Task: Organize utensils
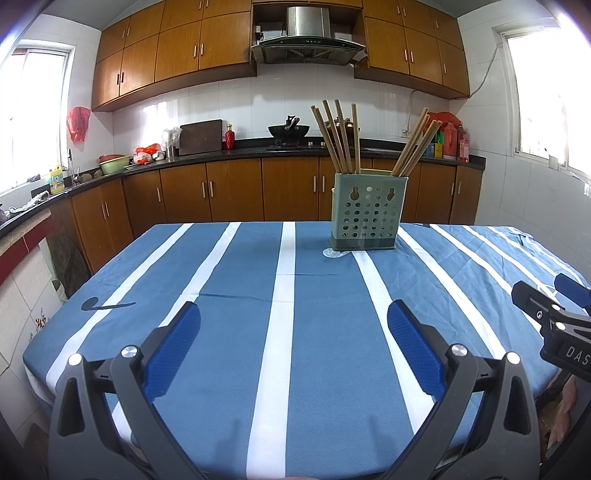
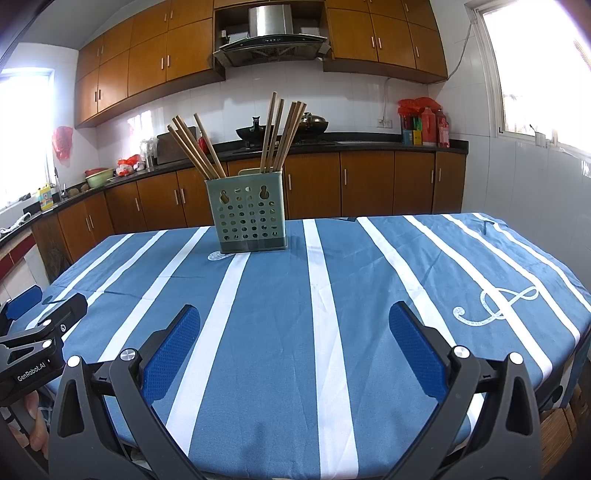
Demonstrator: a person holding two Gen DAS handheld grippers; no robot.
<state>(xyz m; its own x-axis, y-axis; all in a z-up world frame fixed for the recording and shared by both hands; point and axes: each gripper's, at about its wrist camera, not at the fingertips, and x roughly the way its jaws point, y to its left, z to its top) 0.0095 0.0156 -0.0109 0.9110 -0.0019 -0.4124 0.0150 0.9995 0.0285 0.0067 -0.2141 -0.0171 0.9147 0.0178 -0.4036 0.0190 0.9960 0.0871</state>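
Both empty, spread wide: left gripper [image 1: 293, 321], right gripper [image 2: 293, 321]. Ahead, chopsticks [image 1: 338, 136] in green holder [image 1: 365, 212]. Seen only from right wrist: treble-clef motif [image 2: 495, 302] on tablecloth [image 2: 273, 314].

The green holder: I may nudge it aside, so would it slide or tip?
The holder looks like thin perforated plastic, so probably light. Tall chopsticks lean out above its rim, which likely makes it top-heavy. On the tablecloth its base may drag, so a high push could tip it.

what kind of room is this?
A home kitchen, most likely: range hood over a wok, wooden cabinets, and a chopstick holder on a cloth-covered table.
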